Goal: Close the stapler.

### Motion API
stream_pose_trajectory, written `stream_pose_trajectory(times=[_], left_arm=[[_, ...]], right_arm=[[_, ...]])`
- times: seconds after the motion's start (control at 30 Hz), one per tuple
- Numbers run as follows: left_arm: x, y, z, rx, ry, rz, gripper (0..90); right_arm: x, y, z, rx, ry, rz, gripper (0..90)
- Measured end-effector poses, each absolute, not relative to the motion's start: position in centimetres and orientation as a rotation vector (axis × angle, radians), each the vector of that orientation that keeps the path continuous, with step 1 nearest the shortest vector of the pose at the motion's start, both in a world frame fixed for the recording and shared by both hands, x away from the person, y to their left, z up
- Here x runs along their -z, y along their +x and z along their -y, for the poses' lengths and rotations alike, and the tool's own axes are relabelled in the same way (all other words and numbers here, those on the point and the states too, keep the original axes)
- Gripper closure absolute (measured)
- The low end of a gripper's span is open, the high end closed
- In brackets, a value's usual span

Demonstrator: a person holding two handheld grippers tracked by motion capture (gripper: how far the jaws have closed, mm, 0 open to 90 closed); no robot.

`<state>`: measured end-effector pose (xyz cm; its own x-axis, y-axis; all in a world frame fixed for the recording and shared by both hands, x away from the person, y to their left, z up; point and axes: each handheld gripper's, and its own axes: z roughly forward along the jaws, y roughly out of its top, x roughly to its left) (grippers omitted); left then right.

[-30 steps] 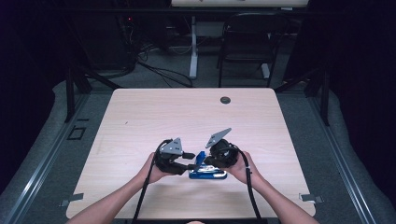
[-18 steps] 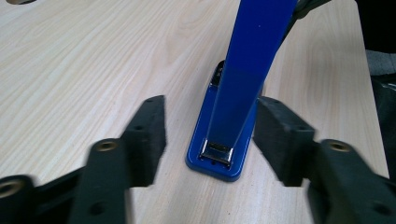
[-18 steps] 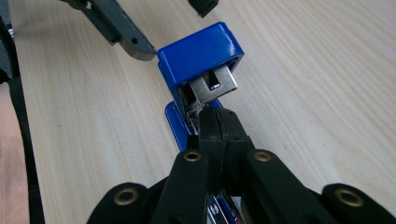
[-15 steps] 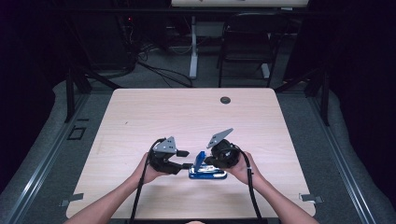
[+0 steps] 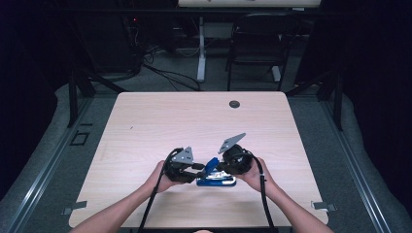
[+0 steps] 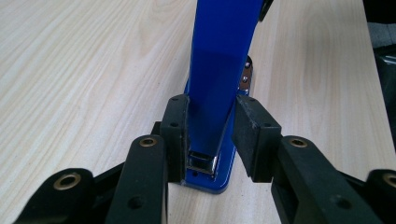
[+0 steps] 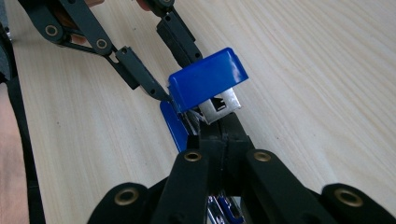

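A blue stapler (image 5: 215,175) lies near the table's front edge, its top cover (image 7: 205,84) swung up off the base. My left gripper (image 6: 211,135) straddles that raised cover (image 6: 219,60). Its left pad (image 6: 176,135) touches the cover, while a narrow gap shows beside the right pad (image 6: 250,135). My right gripper (image 7: 223,137) comes from the other end, its pads pressed together on the stapler's thin inner rail, just behind the silver magazine tip (image 7: 218,106). From above, the left gripper (image 5: 197,167) and right gripper (image 5: 221,167) meet over the stapler.
The wooden table (image 5: 160,121) carries a small dark grommet (image 5: 234,104) near its far edge. Beyond the table are a black chair (image 5: 257,43), cables on the floor and a white desk leg (image 5: 200,48). The person's forearms enter from the bottom.
The stapler's blue cover has risen from flat to tilted up. Both grippers stayed at the stapler with only slight shifts.
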<state>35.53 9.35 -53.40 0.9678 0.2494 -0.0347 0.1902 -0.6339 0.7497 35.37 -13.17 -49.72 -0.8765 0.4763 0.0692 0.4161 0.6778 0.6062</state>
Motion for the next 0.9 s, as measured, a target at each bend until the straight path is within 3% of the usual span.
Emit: stream_pose_trajectory(times=[0.33,0.47,0.6,0.9], left_arm=[[53.8,35.7,-9.0,-0.076,2.292,-0.305,67.2],[53.9,35.8,-9.0,-0.063,2.31,-0.3,71.3],[53.9,35.9,-9.2,-0.053,2.311,-0.313,66.7],[53.6,36.5,-10.8,-0.052,2.305,-0.402,43.7]], right_arm=[[49.9,35.4,14.1,-0.961,0.777,-2.79,90.0],[49.9,35.4,14.8,-0.949,0.804,-2.785,89.9],[49.7,35.3,15.3,-0.954,0.819,-2.778,89.9],[49.5,35.2,16.3,-0.955,0.853,-2.764,89.5]])
